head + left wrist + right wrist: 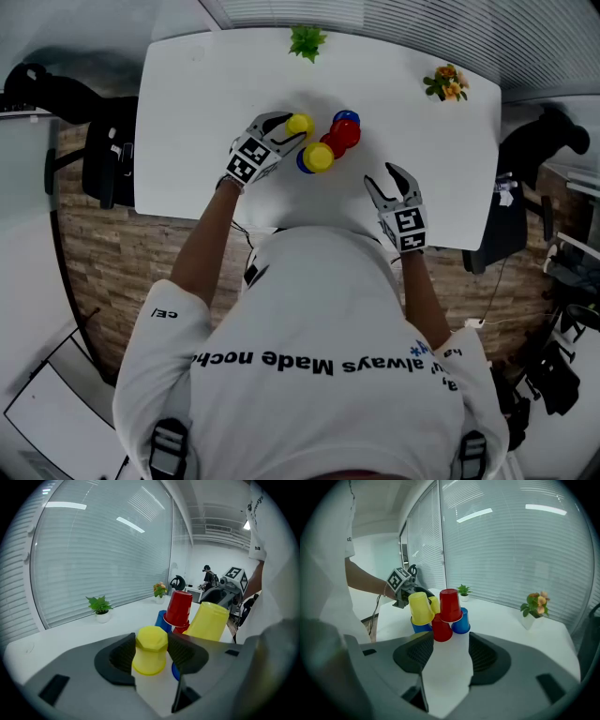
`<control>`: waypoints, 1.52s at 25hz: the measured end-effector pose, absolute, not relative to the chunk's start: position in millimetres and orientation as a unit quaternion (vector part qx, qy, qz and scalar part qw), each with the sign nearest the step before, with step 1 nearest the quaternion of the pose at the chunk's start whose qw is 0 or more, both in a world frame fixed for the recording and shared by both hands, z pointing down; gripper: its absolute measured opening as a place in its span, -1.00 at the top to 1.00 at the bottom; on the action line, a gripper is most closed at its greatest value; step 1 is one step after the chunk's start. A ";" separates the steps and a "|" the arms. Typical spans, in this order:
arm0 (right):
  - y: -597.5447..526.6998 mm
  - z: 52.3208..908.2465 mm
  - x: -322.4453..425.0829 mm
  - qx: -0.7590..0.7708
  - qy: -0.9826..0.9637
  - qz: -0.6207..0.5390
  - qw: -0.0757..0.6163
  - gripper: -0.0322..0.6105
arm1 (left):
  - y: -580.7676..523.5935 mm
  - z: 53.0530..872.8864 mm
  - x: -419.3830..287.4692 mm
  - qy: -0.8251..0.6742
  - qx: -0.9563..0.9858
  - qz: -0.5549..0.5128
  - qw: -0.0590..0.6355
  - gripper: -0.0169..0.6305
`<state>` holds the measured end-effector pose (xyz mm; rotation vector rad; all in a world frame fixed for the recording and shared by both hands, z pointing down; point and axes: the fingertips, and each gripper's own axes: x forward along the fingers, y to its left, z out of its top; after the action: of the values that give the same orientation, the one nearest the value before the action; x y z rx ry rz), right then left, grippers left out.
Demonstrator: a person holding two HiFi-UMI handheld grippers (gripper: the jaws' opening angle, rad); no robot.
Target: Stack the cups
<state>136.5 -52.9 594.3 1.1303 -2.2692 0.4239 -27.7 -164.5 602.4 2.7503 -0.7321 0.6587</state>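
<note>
Left tongs (287, 131) stand wide around the small yellow cup (150, 649). Both ribbed pads look to touch its sides just under the closed base, so I read it as a grip, light at best. Cup is upside down, long axis upright and square across the jaw line. Can't tell if its rim sits on the table (187, 112) or just clear of it. From these tongs the pile is ahead and a bit right, just past the jaw tips. The big yellow cup (209, 620) is nearest on the right and tilted. The top red cup (179, 607) is behind the held one, with a blue cup (161, 619) to its left and a lower red cup (180, 629) peeking out under it. A second blue cup (174, 671) shows only a rim, tight against the right jaw's inner edge. My read of the coming move: straight up first, then forward-right onto the pile. The critical clearance is that tilted yellow cup on the right. Right tongs (382, 180) are wide and empty, bare tabletop between the jaws. The pile is well ahead of them and slightly left, so the left hand is nearer and is the working one. Past the pile from the left tongs: green plant (99, 605) ahead-left, flower pot (160, 590) further back.
</note>
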 end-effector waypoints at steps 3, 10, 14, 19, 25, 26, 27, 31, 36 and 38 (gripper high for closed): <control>-52.5 593.1 135.9 0.422 -0.848 0.157 0.280 0.13 | -166.4 582.5 -29.5 -0.259 0.937 0.214 0.100 0.22; -50.4 595.1 134.6 0.419 -0.849 0.157 0.282 0.13 | -169.4 533.3 -27.6 -0.282 0.936 0.195 0.084 0.22; -51.4 594.2 132.5 0.419 -0.849 0.159 0.280 0.14 | -169.0 506.8 -27.0 -0.292 0.934 0.187 0.084 0.22; -51.1 596.5 133.6 0.419 -0.849 0.159 0.281 0.14 | -165.2 469.9 -22.4 -0.299 0.935 0.165 0.096 0.22; -52.4 597.1 133.5 0.419 -0.849 0.161 0.278 0.14 | -155.6 433.3 -10.6 -0.296 0.936 0.157 0.108 0.22; -52.5 597.2 133.6 0.419 -0.849 0.161 0.279 0.14 | -153.1 429.2 -7.5 -0.294 0.936 0.161 0.105 0.22; -52.6 597.3 133.6 0.419 -0.849 0.161 0.279 0.14 | -150.3 425.9 -4.2 -0.290 0.937 0.166 0.103 0.22; -52.9 597.4 133.1 0.419 -0.849 0.162 0.278 0.14 | -140.3 419.0 10.9 -0.271 0.941 0.168 0.109 0.22; -51.3 596.8 132.6 0.420 -0.849 0.163 0.277 0.14 | -132.1 422.4 22.7 -0.261 0.943 0.180 0.104 0.22; -50.2 597.0 133.1 0.420 -0.849 0.163 0.278 0.14 | -128.7 427.1 26.1 -0.257 0.942 0.190 0.103 0.22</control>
<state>133.1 -50.2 597.0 1.1273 -2.2778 0.4363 26.1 -128.7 427.1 2.7791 -0.7597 0.5596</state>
